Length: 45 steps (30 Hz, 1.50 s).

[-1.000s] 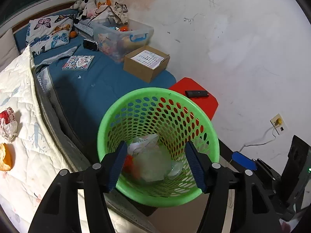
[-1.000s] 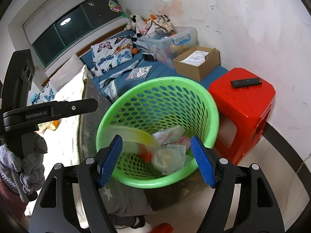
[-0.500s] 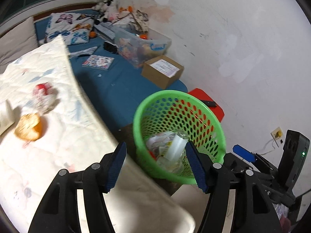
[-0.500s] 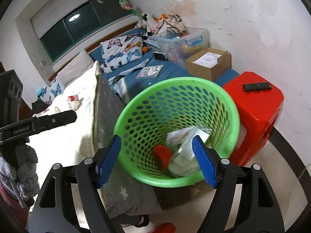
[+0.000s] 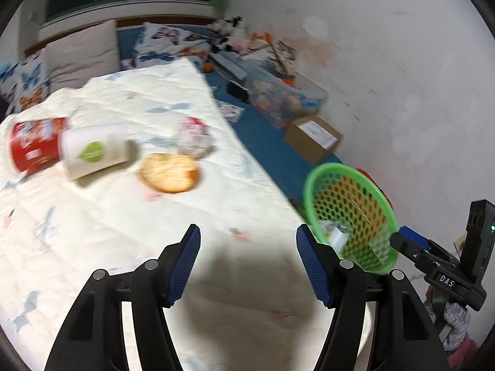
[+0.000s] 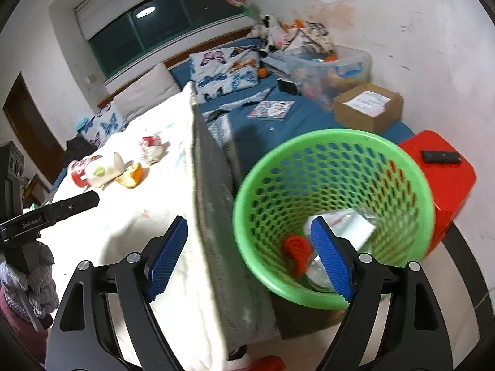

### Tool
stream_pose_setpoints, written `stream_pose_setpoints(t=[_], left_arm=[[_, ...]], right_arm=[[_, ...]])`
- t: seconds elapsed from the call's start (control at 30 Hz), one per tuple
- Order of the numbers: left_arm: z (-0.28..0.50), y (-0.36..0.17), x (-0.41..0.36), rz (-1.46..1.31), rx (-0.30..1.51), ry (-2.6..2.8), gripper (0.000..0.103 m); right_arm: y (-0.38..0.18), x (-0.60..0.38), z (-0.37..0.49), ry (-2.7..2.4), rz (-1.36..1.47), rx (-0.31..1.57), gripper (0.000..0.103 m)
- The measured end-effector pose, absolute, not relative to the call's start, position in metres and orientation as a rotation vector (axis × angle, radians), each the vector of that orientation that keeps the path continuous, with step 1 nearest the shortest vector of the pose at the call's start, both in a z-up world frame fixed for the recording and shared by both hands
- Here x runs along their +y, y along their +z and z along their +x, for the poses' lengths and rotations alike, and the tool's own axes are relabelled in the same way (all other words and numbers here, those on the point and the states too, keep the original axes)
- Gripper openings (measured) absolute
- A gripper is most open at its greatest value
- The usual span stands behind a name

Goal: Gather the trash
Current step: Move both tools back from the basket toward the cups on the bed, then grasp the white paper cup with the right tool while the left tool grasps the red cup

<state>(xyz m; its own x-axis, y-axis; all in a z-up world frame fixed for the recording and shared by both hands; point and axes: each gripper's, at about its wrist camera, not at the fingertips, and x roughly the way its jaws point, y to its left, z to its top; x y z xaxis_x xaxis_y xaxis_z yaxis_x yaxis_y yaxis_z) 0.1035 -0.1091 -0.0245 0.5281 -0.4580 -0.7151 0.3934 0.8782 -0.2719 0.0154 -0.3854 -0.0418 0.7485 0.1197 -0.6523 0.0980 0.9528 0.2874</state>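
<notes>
Blue-padded left jaws: they stood apart with nothing between them, hanging over the near part of the white quilt on the bed.
Blue-padded right jaws: they had just been opening and gaped wide, empty, straddling the quilt's edge and the near rim of the green basket.
Step in hand: as I judged it, a drop into the basket was done and I was heading out for the next piece of trash.
Basket contents: a red scrap and pale crumpled wrapping lay at the bottom, just beyond my right pad.
Basket from the left view: it sat off to the right, beside the bed's edge, with the other handheld tool just beyond it.
Nearest trash: an orange peel lay on the quilt ahead of my left jaws and to the left, well apart from them.
Beside it: a white cup lay on its side, touching or nearly touching a red cup; I could not tell which through the blur.
Behind the peel: a crumpled red-and-white wrapper.
Next move, my guess: reach the left jaws forward and left, lower them around the peel, then close.
Farther off: a cardboard box, a clear bin, a red stool.
</notes>
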Motion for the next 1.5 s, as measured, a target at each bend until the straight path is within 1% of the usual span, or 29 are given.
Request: stream_pose_setpoints(t=[0.47, 0.57, 0.7, 1.1, 1.17, 1.33, 1.5], left_arm=[[0.123, -0.013, 0.011, -0.215, 0.817, -0.265, 0.062], [0.126, -0.011, 0.036, -0.245, 0.805, -0.218, 0.065], [0.13, -0.01, 0.064, -0.272, 0.792, -0.168, 0.066], [0.153, -0.003, 0.113, -0.326, 0.763, -0.083, 0.073], [0.16, -0.002, 0.118, -0.327, 0.758, -0.076, 0.075], [0.173, -0.002, 0.125, -0.334, 0.755, -0.077, 0.075], [0.184, 0.001, 0.126, -0.31, 0.746, -0.089, 0.078]], right_arm=[[-0.03, -0.3, 0.068, 0.206, 0.223, 0.748, 0.084], [-0.025, -0.277, 0.081, 0.254, 0.2, 0.744, 0.085], [-0.02, -0.241, 0.103, 0.337, 0.165, 0.74, 0.087], [-0.024, -0.145, 0.175, 0.504, 0.075, 0.762, 0.094], [-0.027, -0.134, 0.186, 0.518, 0.067, 0.765, 0.095], [-0.034, -0.119, 0.214, 0.524, 0.072, 0.788, 0.096], [-0.045, -0.109, 0.239, 0.511, 0.082, 0.816, 0.098]])
